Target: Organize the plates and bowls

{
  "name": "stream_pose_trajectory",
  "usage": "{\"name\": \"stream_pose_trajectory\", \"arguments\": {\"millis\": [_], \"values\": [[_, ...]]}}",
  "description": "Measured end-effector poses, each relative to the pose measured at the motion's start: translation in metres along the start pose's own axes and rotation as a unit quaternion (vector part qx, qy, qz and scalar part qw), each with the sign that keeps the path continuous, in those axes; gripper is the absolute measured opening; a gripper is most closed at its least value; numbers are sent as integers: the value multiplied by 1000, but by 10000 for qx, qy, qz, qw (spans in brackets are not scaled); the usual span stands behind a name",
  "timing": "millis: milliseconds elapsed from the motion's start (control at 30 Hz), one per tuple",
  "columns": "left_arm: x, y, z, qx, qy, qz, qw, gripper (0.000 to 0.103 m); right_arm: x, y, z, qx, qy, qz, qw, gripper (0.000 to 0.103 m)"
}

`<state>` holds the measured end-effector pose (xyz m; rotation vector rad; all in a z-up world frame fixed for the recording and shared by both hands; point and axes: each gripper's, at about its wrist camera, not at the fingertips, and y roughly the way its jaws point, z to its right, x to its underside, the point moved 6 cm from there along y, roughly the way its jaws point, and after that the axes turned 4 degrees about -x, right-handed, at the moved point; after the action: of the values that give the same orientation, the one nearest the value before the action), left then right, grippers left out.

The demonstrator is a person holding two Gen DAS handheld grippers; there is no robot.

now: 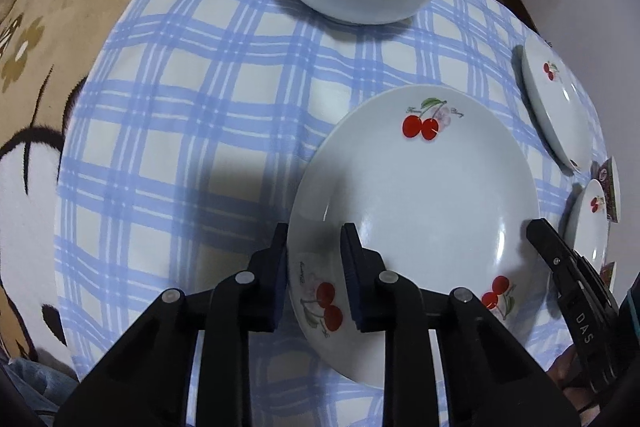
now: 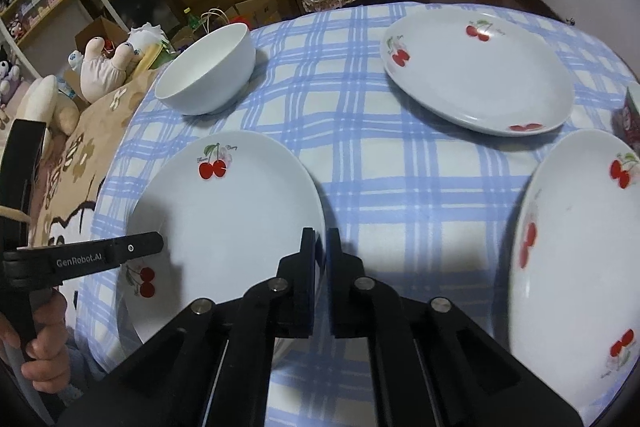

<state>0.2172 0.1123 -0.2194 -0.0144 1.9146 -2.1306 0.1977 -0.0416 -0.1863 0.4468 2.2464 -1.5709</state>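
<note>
The plates and the bowl were white glazed ware laid out on a table under a blue-and-white checked cloth point(image 2: 400, 195). Taken left to right in the right wrist view: the plain white bowl point(image 2: 208, 71) stood upright near the far left edge of the cloth, deep-sided and without decoration. In front of it lay the near-left plate point(image 2: 228, 223), shallow, round, and printed with red cherry pairs on green stems at its rim. The left gripper point(image 1: 314, 275) was closed on this plate's near-left rim, one finger outside the edge and one on the inner face. The right gripper point(image 2: 321, 279) met the same plate's right rim, its jaws nearly pressed together with the edge between them; firm contact could not be confirmed. Beyond, toward the far right, a second cherry plate point(image 2: 476, 75) rested flat and well apart from the others. At the near right a third cherry plate point(image 2: 576, 267) lay close to the table's edge, with a small patterned item point(image 2: 630, 119) just beyond it, too cut off to identify. All three plates appeared clean and unchipped.
</note>
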Motion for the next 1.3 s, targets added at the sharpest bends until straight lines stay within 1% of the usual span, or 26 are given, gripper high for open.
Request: {"name": "stream_pose_trajectory", "arguments": {"millis": [33, 167, 233, 333, 500, 667, 867, 967, 1100, 1200, 1300], "values": [[1, 0, 0, 41, 10, -9, 10000, 24, 1, -2, 1, 20, 9, 13, 10000, 6], [7, -3, 10, 391, 54, -78, 9992, 24, 5, -14, 12, 104, 130, 74, 9998, 6], [11, -5, 16, 445, 159, -72, 9989, 24, 8, -20, 17, 119, 213, 98, 9997, 6], [21, -8, 29, 425, 450, -63, 9981, 24, 16, -34, 25, 207, 277, 147, 9993, 6], [37, -9, 45, 280, 887, -71, 9956, 24, 29, -50, 35, 304, 361, 185, 9987, 6], [50, -7, 66, 155, 1216, -114, 9924, 24, 43, -57, 45, 395, 419, 115, 9983, 6], [57, -3, 78, 201, 1369, -162, 9902, 24, 53, -66, 54, 416, 571, 146, 9974, 6], [59, -3, 87, 243, 1467, -120, 9888, 24, 56, -71, 57, 492, 577, 169, 9970, 6], [65, 3, 98, 116, 1651, -101, 9862, 24, 59, -73, 64, 470, 678, 167, 9964, 6], [64, 9, 110, 68, 1723, -33, 9850, 24, 63, -69, 68, 535, 730, 149, 9958, 6], [61, 9, 109, 211, 1619, -76, 9866, 24, 65, -66, 70, 536, 807, 187, 9951, 6]]}}
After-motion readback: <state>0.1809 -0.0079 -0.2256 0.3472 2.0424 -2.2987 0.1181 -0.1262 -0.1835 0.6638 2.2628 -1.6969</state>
